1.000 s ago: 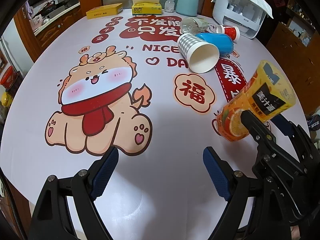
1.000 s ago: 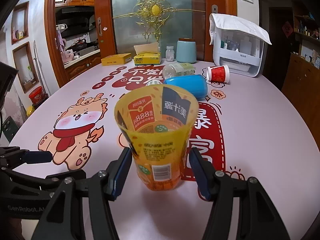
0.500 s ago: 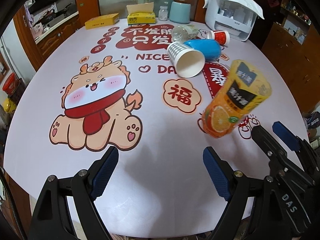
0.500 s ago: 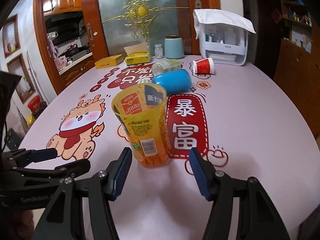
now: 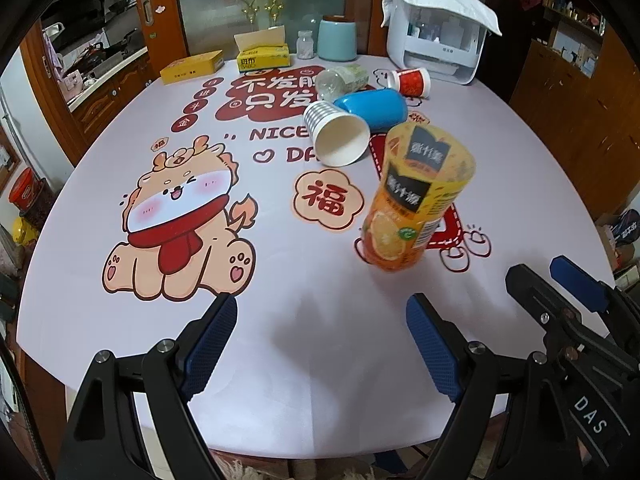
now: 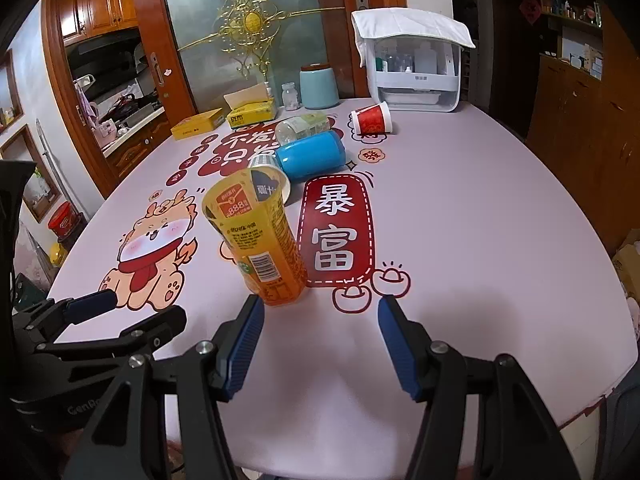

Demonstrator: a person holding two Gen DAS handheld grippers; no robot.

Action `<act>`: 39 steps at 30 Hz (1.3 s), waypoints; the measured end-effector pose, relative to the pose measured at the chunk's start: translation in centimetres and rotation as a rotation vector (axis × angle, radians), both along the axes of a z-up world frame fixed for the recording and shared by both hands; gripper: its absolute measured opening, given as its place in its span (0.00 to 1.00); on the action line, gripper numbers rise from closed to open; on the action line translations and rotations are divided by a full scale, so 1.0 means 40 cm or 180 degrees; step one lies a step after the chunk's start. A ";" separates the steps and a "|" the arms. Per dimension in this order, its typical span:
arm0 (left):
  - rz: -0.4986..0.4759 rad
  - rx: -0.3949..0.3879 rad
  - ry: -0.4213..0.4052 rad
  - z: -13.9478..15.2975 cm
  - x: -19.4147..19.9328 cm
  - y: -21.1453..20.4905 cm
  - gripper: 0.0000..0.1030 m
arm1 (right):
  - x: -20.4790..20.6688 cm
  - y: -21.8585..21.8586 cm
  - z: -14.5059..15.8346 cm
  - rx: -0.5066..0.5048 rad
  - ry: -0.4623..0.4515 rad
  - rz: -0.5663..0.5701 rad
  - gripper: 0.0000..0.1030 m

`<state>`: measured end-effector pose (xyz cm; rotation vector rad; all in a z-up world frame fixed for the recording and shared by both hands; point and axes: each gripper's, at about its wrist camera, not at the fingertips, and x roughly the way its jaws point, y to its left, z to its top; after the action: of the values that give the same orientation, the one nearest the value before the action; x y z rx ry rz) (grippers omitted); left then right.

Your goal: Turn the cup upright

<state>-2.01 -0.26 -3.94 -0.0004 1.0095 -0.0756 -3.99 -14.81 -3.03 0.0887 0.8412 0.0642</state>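
An orange and yellow juice cup point(image 5: 416, 200) stands upright on the table, mouth up; it also shows in the right wrist view point(image 6: 260, 240). My right gripper point(image 6: 320, 336) is open and empty, just behind the cup and apart from it. It appears at the right of the left wrist view point(image 5: 560, 292). My left gripper point(image 5: 320, 344) is open and empty near the table's front edge, left of the cup; it shows at the left of the right wrist view point(image 6: 120, 312).
Behind the juice cup lie a striped paper cup point(image 5: 336, 136), a blue cup point(image 5: 372, 106), a clear bottle point(image 5: 340, 80) and a red paper cup point(image 5: 412, 82). Tissue boxes point(image 5: 262, 54), a teal jar point(image 5: 337, 40) and a white organiser point(image 5: 436, 44) stand at the far edge.
My right gripper has let go of the juice cup and pulled back toward the front edge. The cup now stands free on the table. Both cameras have backed away.
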 end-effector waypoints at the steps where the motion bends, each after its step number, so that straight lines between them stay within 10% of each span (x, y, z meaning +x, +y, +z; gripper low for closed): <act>1: 0.0007 -0.0008 -0.0010 0.005 -0.003 -0.002 0.83 | -0.003 -0.002 0.006 -0.0007 0.0004 0.0007 0.58; 39: 0.0074 0.0119 -0.0182 0.073 -0.050 -0.034 0.83 | -0.050 -0.024 0.068 -0.0055 -0.0070 -0.0003 0.58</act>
<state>-4.00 -1.60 -1.01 0.0240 0.9535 -0.0353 -6.00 -15.78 -0.32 0.0719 0.8197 0.0570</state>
